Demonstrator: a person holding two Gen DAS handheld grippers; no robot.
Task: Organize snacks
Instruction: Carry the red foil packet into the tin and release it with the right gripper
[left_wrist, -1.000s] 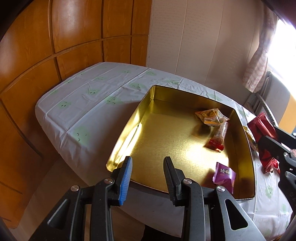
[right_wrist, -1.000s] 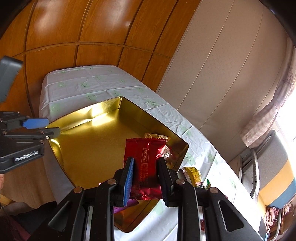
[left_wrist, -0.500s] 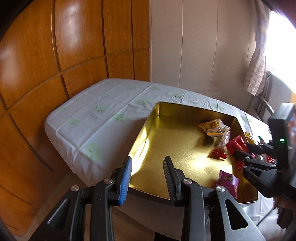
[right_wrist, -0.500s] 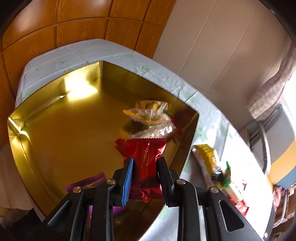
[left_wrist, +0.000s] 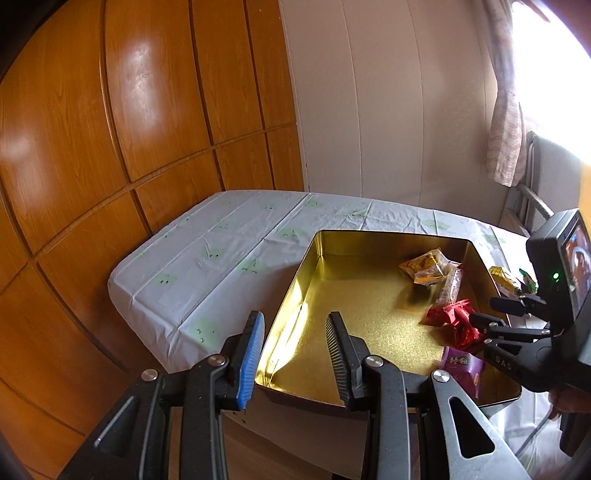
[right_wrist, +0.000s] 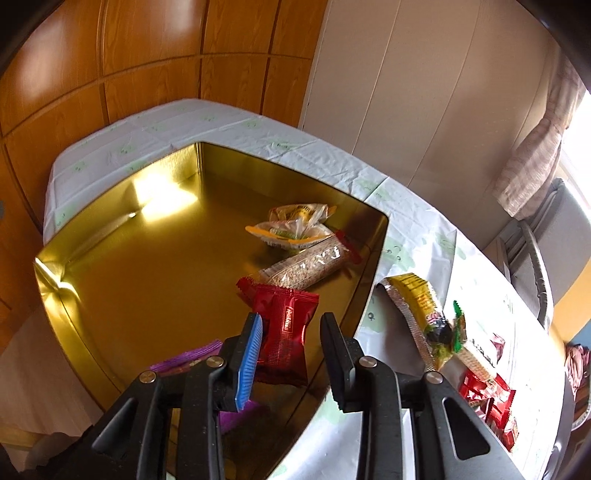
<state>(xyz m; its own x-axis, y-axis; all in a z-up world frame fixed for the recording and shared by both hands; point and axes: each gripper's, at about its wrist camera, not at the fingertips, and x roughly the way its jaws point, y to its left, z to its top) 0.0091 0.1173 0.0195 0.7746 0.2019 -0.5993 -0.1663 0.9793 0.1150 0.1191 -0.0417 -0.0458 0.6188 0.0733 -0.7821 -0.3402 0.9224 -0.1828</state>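
Right gripper (right_wrist: 291, 347) is seen with its jaws apart above the near right part of the gold tin (right_wrist: 122, 295), and nothing is clamped between them. A red packet (right_wrist: 284, 325) lies just beyond and below the gap, on the tin's floor; whether a finger touches it cannot be told. In the left wrist view the same gripper (left_wrist: 480, 325) is seen over the tin's right wall, right at the red packet (left_wrist: 458, 321).

Left gripper (left_wrist: 295, 343) is held with its jaws wide apart and empty, outside the near left corner of the tin (left_wrist: 306, 314), above the near edge of the bench (left_wrist: 207, 266), which is covered by a white cloth with a faint green print.

Inside the tin, a clear bar with red ends (right_wrist: 310, 267) is seen just beyond the red packet, and two yellow-and-white packets (right_wrist: 291, 230) are piled near the far right corner. A purple packet (right_wrist: 188, 360) lies against the near wall, partly hidden by the right gripper's body.

Outside the tin, on the bench along its right wall, a yellow packet (right_wrist: 417, 306) is seen just beside the wall. Further toward the near right edge, a pale wafer-like bar (right_wrist: 476, 360) and several red packets (right_wrist: 491, 402) are grouped together.

Wood panelling (left_wrist: 110, 147) is seen behind the bench's far left edge, and a curtain (left_wrist: 506, 129) hangs at the right.
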